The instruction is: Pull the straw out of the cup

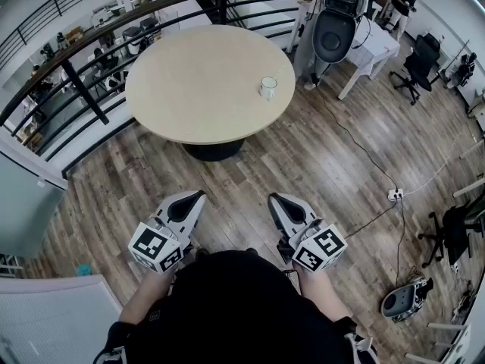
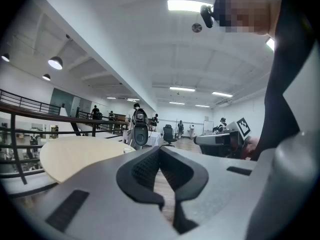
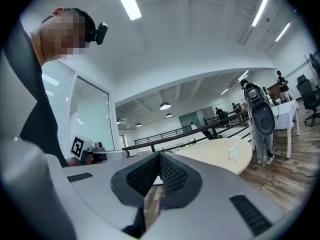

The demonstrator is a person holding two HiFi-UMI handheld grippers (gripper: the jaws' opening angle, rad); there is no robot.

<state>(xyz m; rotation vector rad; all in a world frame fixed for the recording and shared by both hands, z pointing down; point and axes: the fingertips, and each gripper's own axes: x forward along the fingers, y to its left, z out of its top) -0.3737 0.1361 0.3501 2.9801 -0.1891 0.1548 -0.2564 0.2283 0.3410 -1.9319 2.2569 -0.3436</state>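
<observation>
A small white cup (image 1: 268, 88) stands near the right edge of a round beige table (image 1: 197, 89); no straw can be made out at this distance. Both grippers are held close to my body over the wooden floor, well short of the table. The left gripper (image 1: 198, 195) and the right gripper (image 1: 273, 199) are both shut and empty, their tips pointing at the table. In the right gripper view the cup (image 3: 233, 154) sits far ahead of the closed jaws (image 3: 160, 156). In the left gripper view the closed jaws (image 2: 159, 149) nearly hide the cup (image 2: 127, 149).
A black railing (image 1: 91, 59) curves behind the table. A tall black-and-white machine (image 1: 337, 21) and a white desk (image 1: 375, 44) stand to its right, with office chairs (image 1: 417, 67) beyond. A cable and power strip (image 1: 394, 195) lie on the floor at right.
</observation>
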